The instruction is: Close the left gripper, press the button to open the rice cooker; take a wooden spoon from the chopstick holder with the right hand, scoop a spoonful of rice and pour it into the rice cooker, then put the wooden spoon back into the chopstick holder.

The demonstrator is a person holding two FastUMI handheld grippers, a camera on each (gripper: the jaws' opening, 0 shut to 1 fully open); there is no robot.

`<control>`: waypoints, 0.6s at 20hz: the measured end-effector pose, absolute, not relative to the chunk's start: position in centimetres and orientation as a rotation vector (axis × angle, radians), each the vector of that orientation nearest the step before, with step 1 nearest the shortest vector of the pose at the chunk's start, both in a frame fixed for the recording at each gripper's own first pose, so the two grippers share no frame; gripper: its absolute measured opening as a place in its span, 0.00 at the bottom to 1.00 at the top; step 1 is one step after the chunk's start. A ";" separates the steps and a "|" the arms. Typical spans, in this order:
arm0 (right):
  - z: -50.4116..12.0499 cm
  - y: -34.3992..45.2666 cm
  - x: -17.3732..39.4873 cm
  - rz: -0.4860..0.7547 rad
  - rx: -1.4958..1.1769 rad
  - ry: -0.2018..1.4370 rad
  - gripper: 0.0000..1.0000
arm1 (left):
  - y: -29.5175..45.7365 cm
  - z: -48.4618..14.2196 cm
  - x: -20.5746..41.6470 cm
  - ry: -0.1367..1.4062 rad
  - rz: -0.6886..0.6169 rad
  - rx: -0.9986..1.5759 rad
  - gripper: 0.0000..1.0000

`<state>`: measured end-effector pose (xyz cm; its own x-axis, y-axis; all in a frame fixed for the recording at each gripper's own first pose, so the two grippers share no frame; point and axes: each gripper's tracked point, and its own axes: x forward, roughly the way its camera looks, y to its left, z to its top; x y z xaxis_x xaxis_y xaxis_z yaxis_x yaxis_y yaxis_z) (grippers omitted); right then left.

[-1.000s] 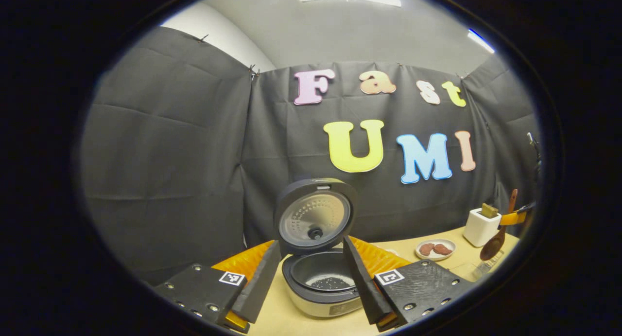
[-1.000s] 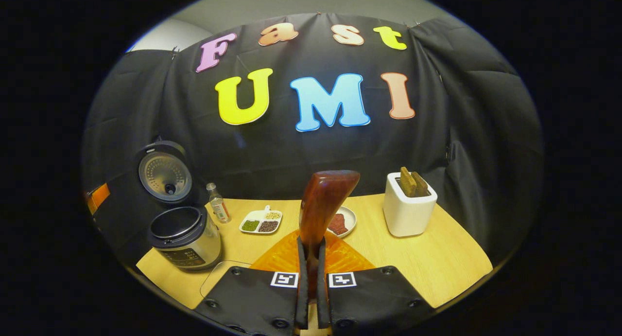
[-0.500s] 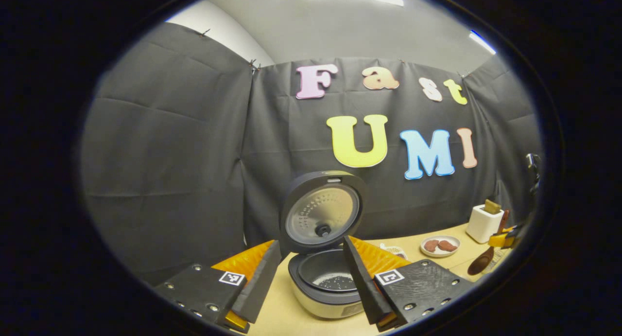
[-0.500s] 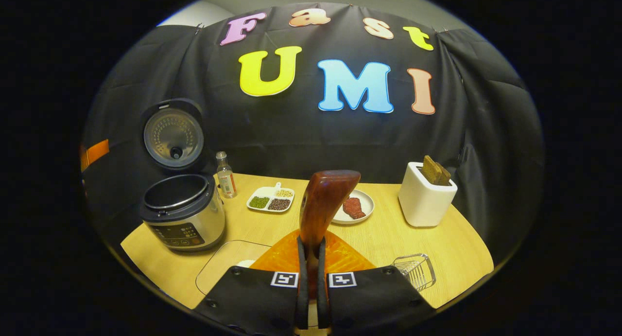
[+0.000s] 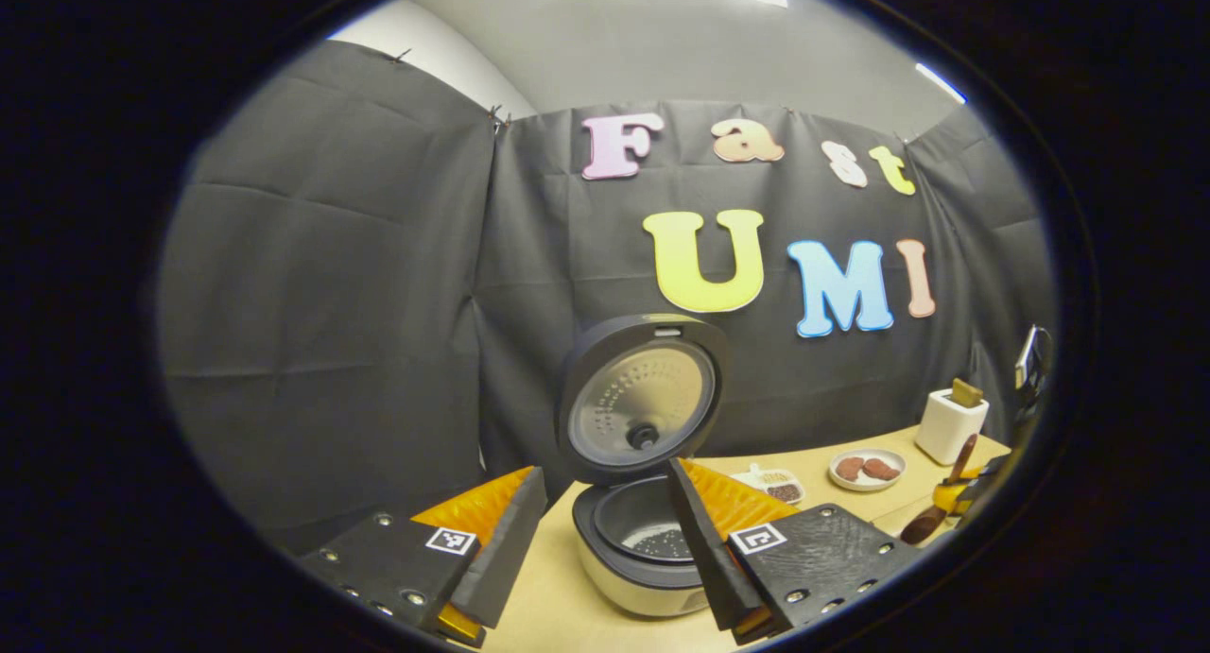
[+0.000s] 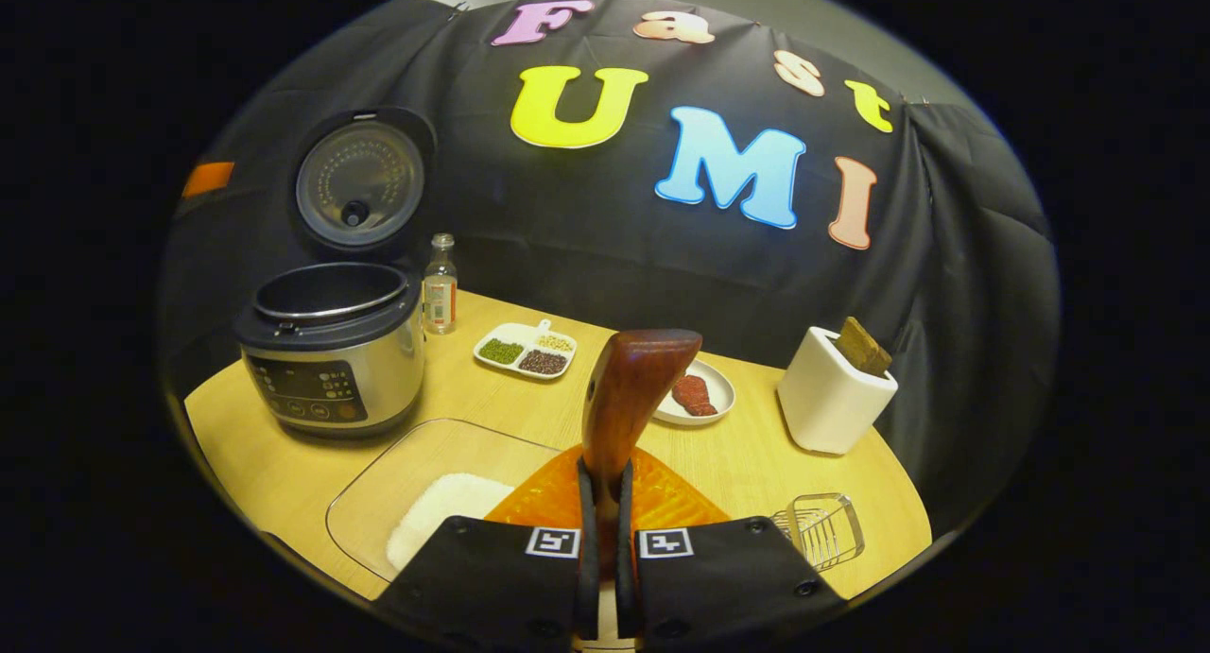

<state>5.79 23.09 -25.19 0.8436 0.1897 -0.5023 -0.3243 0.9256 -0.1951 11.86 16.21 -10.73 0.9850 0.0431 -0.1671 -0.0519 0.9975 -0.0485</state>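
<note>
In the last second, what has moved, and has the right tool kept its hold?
The right tool has carried the wooden spoon down toward the glass tray of rice, still clamped. The left tool stays open before the rice cooker, lid up.

Right gripper (image 6: pixel 605 540) dips forward and down with the wooden spoon (image 6: pixel 629 398): the clear tray of rice (image 6: pixel 444 516) has slid into sight beneath it, and the rice cooker (image 6: pixel 331 346) looms larger on the counter (image 6: pixel 756 464). From the left gripper view, the spoon (image 5: pixel 936 511) has sunk away from the chopstick holder (image 5: pixel 950 424), low at the right edge.
</note>
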 end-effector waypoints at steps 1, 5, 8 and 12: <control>-25.3 23.6 5.4 0.289 -0.294 0.495 0.09 | 16.3 -10.9 11.9 0.167 0.049 -0.055 0.81; -26.0 26.0 4.2 0.348 -0.292 0.506 0.08 | 16.6 -11.3 11.7 0.172 0.054 -0.062 0.80; -26.3 27.1 3.4 0.372 -0.244 0.531 0.08 | 16.6 -11.5 11.8 0.173 0.056 -0.065 0.81; -26.6 28.0 2.7 0.402 -0.095 0.593 0.09 | 16.6 -11.2 11.3 0.170 0.057 -0.063 0.81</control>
